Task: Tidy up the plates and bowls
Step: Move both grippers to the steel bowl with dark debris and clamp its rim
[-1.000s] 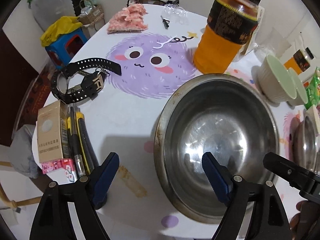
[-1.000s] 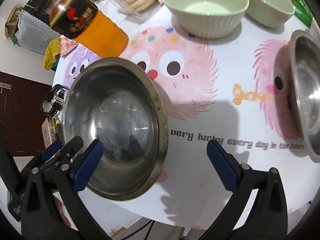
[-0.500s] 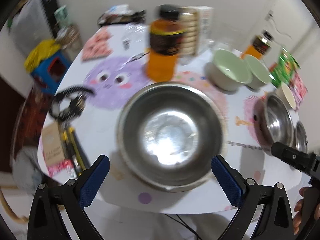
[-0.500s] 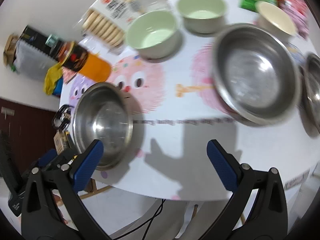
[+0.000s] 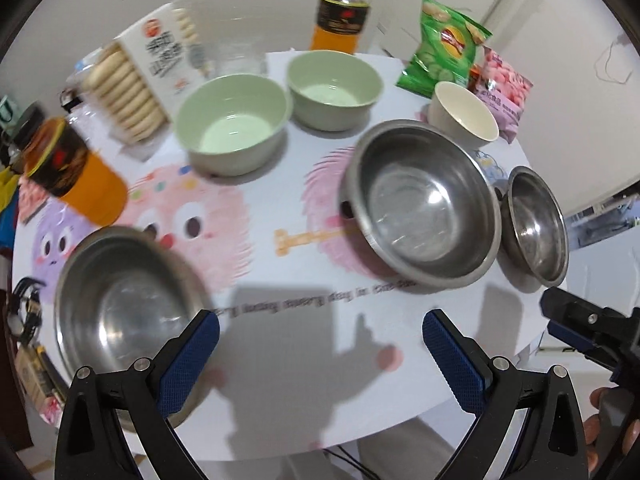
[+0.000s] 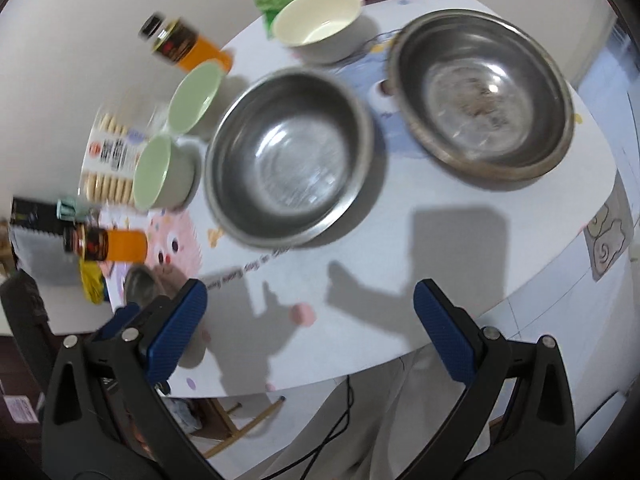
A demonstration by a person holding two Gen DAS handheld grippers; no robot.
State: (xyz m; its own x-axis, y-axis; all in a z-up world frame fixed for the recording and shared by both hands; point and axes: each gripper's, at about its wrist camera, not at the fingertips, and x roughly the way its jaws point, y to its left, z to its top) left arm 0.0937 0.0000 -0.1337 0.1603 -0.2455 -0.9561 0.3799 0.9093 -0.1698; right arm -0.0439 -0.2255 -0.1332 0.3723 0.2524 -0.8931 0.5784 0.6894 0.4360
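Both grippers – left gripper (image 5: pixel 320 354), right gripper (image 6: pixel 310 324) – gape empty above the bench (image 5: pixel 304 344). Ahead of the right one sits the steel bowl (image 6: pixel 288 156) – stiff, light, slick; pinch its rim.

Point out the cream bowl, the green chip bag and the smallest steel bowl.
cream bowl (image 5: pixel 466 114): left wrist view, on its inner wall.
green chip bag (image 5: pixel 446 48): left wrist view, on the printed front.
smallest steel bowl (image 5: pixel 534 224): left wrist view, on its inside bottom.
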